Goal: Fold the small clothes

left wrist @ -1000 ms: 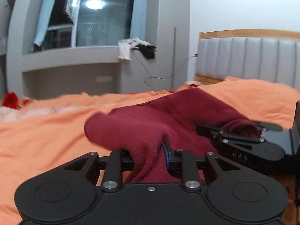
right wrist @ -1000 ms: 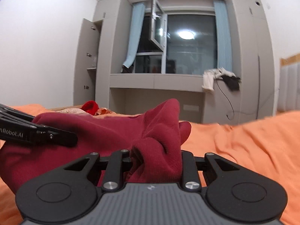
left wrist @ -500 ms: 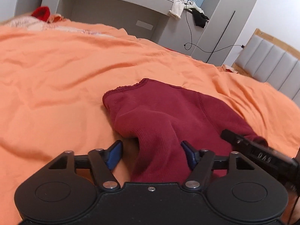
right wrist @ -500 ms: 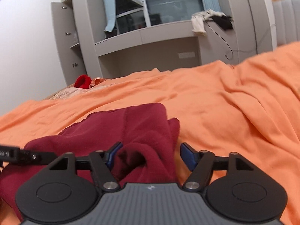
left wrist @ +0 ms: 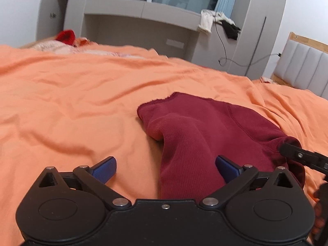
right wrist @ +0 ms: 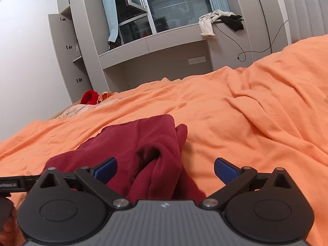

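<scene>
A small dark red knit garment (left wrist: 205, 131) lies folded on the orange bedsheet (left wrist: 71, 102). My left gripper (left wrist: 166, 167) is open, its blue pads wide apart; the garment's near end lies between them, against the right pad. The right gripper's finger (left wrist: 303, 156) shows at the right edge over the cloth. In the right wrist view the same garment (right wrist: 147, 143) lies bunched between the pads of my open right gripper (right wrist: 165, 167), nearer the left pad. The left gripper's finger (right wrist: 18, 182) shows at the left edge.
Other clothes, one bright red (left wrist: 65, 37), lie at the bed's far end. A grey window ledge (left wrist: 143, 10) holds white and black clothes (left wrist: 217, 20) and a dangling cable. A padded headboard (left wrist: 303, 65) stands at the right. A cupboard (right wrist: 67, 51) is at the left.
Both grippers held the garment shut one second ago and have opened wide, letting it go. The garment dropped flat onto the sheet and both grippers have drawn back and tilted down.
</scene>
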Demonstrator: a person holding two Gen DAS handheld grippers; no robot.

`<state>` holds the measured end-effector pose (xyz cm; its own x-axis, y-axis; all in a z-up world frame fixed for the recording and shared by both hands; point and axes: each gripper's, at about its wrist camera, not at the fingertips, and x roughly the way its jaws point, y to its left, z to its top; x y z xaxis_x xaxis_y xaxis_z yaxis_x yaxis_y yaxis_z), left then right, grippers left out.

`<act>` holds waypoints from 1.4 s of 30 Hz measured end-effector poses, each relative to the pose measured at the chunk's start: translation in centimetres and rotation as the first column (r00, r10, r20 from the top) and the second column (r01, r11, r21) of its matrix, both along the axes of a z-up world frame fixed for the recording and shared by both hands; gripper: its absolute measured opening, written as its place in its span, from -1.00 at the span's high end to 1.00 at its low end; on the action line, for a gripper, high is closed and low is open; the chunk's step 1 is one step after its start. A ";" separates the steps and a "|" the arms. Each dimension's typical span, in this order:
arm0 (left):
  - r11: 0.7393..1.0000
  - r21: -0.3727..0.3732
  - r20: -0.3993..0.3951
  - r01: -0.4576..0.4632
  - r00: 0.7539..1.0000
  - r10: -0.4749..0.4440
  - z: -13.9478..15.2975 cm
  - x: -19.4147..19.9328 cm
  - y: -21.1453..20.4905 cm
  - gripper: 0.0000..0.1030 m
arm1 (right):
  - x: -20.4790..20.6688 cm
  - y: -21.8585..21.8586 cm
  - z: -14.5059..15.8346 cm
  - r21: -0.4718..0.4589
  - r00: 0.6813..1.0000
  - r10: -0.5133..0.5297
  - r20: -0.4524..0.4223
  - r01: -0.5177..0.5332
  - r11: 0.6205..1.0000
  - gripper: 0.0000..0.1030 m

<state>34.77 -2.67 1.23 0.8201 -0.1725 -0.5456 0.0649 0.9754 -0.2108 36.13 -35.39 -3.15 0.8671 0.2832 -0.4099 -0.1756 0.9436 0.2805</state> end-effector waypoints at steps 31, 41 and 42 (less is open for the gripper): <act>0.992 0.087 0.324 -0.096 0.944 0.063 1.9 -23.7 2.1 -0.99 | -23.8 3.3 0.1 -0.126 0.924 -0.054 0.378 0.109 0.986 -1.00; 0.987 0.141 0.277 -0.075 0.960 0.034 0.4 -25.5 1.7 -0.99 | -24.9 3.4 -0.8 -0.159 0.941 -0.077 0.330 0.136 0.978 -1.00; 0.986 0.146 0.279 -0.075 0.960 0.031 0.4 -25.5 1.6 -0.99 | -24.8 3.3 -0.9 -0.151 0.942 -0.085 0.325 0.141 0.978 -1.00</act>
<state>9.27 -1.10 1.64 0.9476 -0.0564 -0.3143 0.0464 0.9981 -0.0393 11.31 -32.10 -4.06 0.9815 0.1259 -0.1440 -0.1180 0.9911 0.0621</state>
